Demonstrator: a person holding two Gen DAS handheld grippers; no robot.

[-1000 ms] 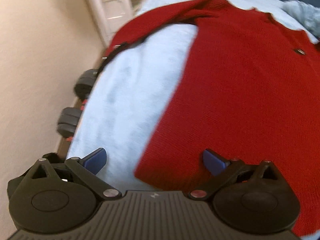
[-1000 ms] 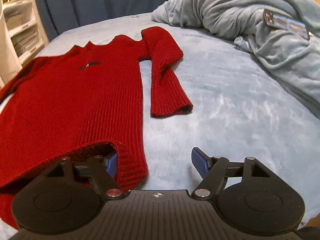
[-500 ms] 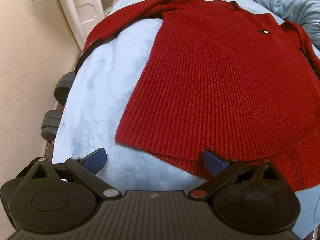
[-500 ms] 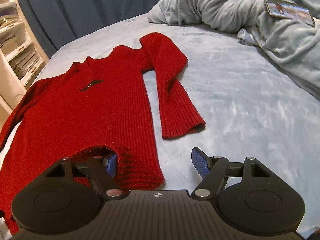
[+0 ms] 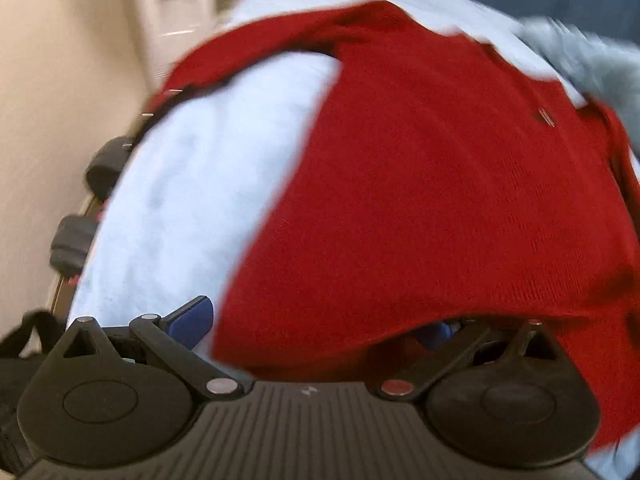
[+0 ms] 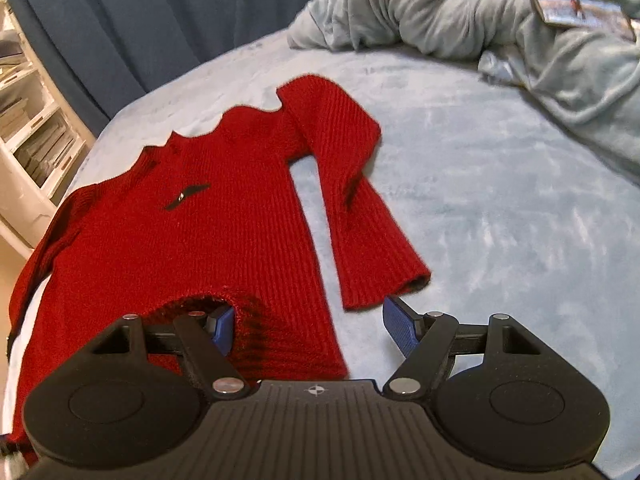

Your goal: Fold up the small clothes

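we have both hand-held grippers gaping at the hem of a red ribbed knit sweater [image 6: 224, 240] on the bed [image 6: 500, 208]. left hand-held gripper [image 5: 316, 320] and right hand-held gripper [image 6: 308, 330] straddle it unclamped. next, we likely pinch and fold.

We saw the sweater [image 6: 224, 216] lying flat on the bed [image 6: 500, 208], collar away from us, one sleeve [image 6: 360, 204] stretched along its right side. A rumpled blanket [image 6: 500, 28] lay behind, to the right, and a shelf unit [image 6: 28, 152] stood left of the bed.
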